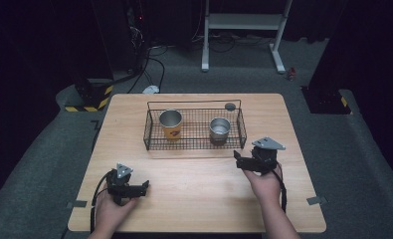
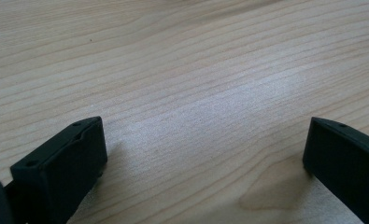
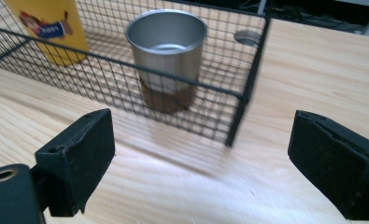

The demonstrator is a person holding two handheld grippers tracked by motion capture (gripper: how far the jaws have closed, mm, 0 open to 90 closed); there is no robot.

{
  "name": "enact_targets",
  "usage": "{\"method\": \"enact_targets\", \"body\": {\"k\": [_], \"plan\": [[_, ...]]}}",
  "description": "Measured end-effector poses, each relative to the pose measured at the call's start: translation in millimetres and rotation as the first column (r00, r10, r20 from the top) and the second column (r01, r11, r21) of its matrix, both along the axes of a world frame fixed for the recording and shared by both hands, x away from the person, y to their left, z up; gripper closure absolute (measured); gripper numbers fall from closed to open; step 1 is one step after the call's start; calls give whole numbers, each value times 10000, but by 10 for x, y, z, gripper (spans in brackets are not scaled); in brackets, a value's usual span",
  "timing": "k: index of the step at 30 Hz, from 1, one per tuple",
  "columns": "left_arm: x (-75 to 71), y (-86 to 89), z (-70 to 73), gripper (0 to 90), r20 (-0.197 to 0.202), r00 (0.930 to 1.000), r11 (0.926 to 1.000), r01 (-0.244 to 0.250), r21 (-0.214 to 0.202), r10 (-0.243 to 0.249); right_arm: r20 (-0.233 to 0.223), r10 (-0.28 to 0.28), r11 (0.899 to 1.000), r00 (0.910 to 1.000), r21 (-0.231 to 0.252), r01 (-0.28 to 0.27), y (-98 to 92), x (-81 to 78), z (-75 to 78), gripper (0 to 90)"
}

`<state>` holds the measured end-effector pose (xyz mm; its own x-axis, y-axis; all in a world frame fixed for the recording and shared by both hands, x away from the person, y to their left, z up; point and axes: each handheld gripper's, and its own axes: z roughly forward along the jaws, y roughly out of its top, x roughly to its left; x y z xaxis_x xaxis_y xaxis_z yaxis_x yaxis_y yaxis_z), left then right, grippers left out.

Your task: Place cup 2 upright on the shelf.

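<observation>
Two cups (image 1: 170,124) (image 1: 220,129) (one yellow, one steel) stand in one wire basket (image 1: 194,146).

— What kind of place is this?

— It looks like a lab, a room for testing and recording things.

— How can you tell?

— The walls are all dark, like black curtains. The floor is grey carpet (image 1: 45,149). Lots of black cables (image 1: 151,64) lie on it behind the table.

— What else?

— There is yellow and black warning tape (image 1: 92,102) on the floor. A white metal stand (image 1: 244,25) stands at the back.

— And the table?

— It is a plain wooden table (image 1: 194,199) alone in the middle, with bits of grey tape (image 1: 316,200) at its corners. No home things are around it.
</observation>
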<state>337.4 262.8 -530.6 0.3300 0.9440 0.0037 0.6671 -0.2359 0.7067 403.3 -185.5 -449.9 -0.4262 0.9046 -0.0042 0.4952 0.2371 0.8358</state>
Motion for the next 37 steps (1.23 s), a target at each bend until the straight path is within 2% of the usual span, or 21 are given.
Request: {"method": "enact_targets", "body": {"k": [5,7,10,12,14,18,19,22,23,25,27,32,37], "plan": [[0,0,0,0,0,10000,10000,1,2,-1,-165,-188,9998,9997,-79,186,-166,-97,-109,75],[0,-1,-1,0,15,10000,10000,-8,0,8,-160,-454,9987,9988,-257,450,-237,-139,-178,76],[0,-1,-1,0,17,10000,10000,-9,-1,9,-425,-619,9978,9972,-254,608,-347,-191,-272,79],[0,-1,-1,0,16,10000,10000,-8,1,8,-462,-673,9970,9967,-414,654,-407,-223,-330,81],[3,0,-1,0,27,10000,10000,-2,20,2,-709,-824,9955,9941,-534,787,-480,-259,-399,82],[4,1,0,0,27,10000,10000,3,31,-3,-1337,-1106,9916,9848,-816,1003,-629,-318,-543,86],[3,0,-1,0,25,10000,10000,-3,20,3,-1576,-1223,9895,9799,-962,1080,-669,-328,-585,87],[4,2,0,0,31,10000,10000,10,52,-10,-1908,-1356,9867,9722,-1143,1152,-731,-353,-671,87],[3,0,0,0,30,10000,10000,0,35,0,-2157,-1401,9864,9663,-1153,1173,-743,-359,-703,73],[3,0,-1,0,29,10000,10000,2,27,-2,-1938,-1322,9887,9721,-959,1154,-760,-378,-748,71],[2,1,0,0,16,10000,10000,9,30,-9,-1932,-1322,9886,9722,-967,1152,-759,-378,-749,72],[2,0,-1,1,26,10000,10000,-2,25,2,-1887,-1763,9821,9661,-1003,1596,-726,-402,-749,78],[3,3,0,1,32,10000,10000,11,44,-11,-1895,-1823,9812,9648,-991,1659,-721,-401,-749,77]]}}
